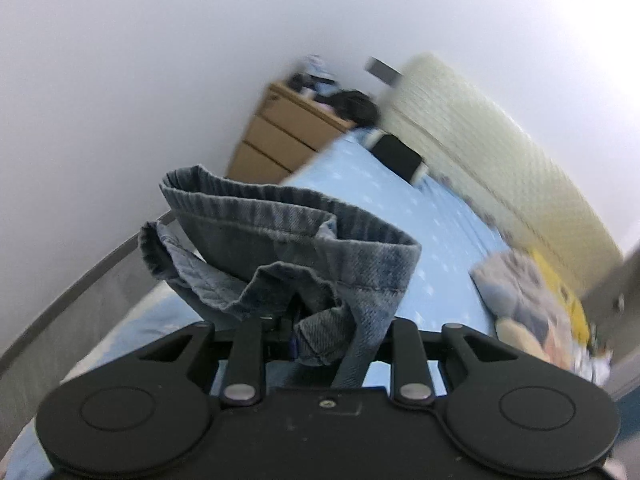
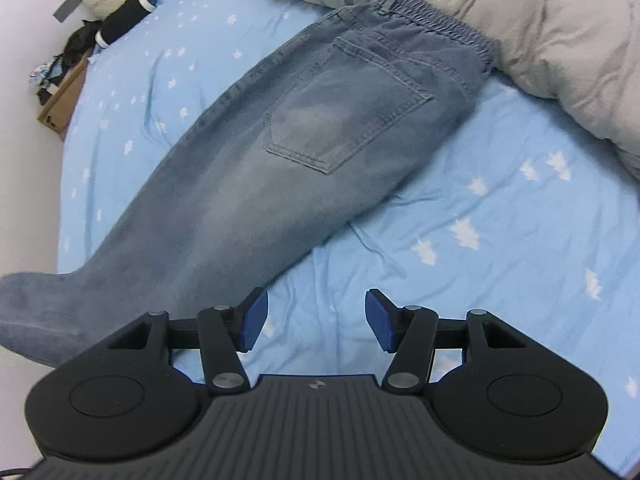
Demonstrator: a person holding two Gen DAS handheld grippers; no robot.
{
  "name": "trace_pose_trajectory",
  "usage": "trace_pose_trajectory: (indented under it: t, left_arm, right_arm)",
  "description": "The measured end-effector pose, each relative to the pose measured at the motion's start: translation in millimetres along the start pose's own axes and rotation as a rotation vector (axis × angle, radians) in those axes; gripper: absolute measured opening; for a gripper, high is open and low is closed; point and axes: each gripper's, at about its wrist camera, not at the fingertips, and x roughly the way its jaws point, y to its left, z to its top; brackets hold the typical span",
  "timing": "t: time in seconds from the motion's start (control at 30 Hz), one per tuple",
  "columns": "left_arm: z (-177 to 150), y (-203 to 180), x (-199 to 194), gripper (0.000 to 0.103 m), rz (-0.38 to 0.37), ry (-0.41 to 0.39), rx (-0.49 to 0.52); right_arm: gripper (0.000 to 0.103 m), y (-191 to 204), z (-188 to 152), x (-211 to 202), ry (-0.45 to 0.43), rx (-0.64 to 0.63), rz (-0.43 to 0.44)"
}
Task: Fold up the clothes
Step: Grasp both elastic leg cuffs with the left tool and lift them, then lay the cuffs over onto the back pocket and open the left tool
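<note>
Jeans [image 2: 248,168] lie flat on the bed [image 2: 460,208], running from lower left to upper right of the right wrist view. My left tool [image 1: 316,332] is clamped on their bunched hem [image 1: 280,240]; my right tool [image 2: 316,320] stands apart, empty, above the sheet. I should carry the hem toward the waistband [image 2: 436,16], keeping edges aligned. The left pads are hidden by denim; the far furniture is blurred.

White wall [image 1: 160,60], wooden dresser [image 1: 280,136], bed in blue sheet [image 2: 480,240]
</note>
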Motion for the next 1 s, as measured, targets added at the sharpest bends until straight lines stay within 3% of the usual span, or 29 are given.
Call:
trace_pose_trajectory:
  t: [0.2,0.33,0.5,0.67,0.83,0.93,1.0]
  left_arm:
    - [-52,-74,38,0.022,-0.013,0.079,0.106]
    - [-97,-116,69,0.022,-0.026,0.148,0.164]
    - [-176,-165,104,0.022,-0.010,0.264,0.275]
    - [-241,-188,119,0.022,0.016,0.370,0.357]
    - [-275,-197,142,0.024,0.079,0.422,0.400]
    - [-284,-198,150,0.032,0.097,0.465,0.446]
    - [-287,-201,151,0.047,0.097,0.489,0.474]
  right_arm:
    - [0.057,-26,14,12,0.036,0.060,0.081]
    - [0.057,-37,19,11,0.041,0.020,0.097]
    - [0.057,-68,20,15,0.047,0.039,0.101]
    - [0.057,-101,20,19,0.046,0.067,0.107]
    - [0.057,-134,18,16,0.025,0.100,0.157]
    - [0.057,-153,20,18,0.015,0.150,0.182]
    - [0.057,-162,25,22,0.002,0.174,0.193]
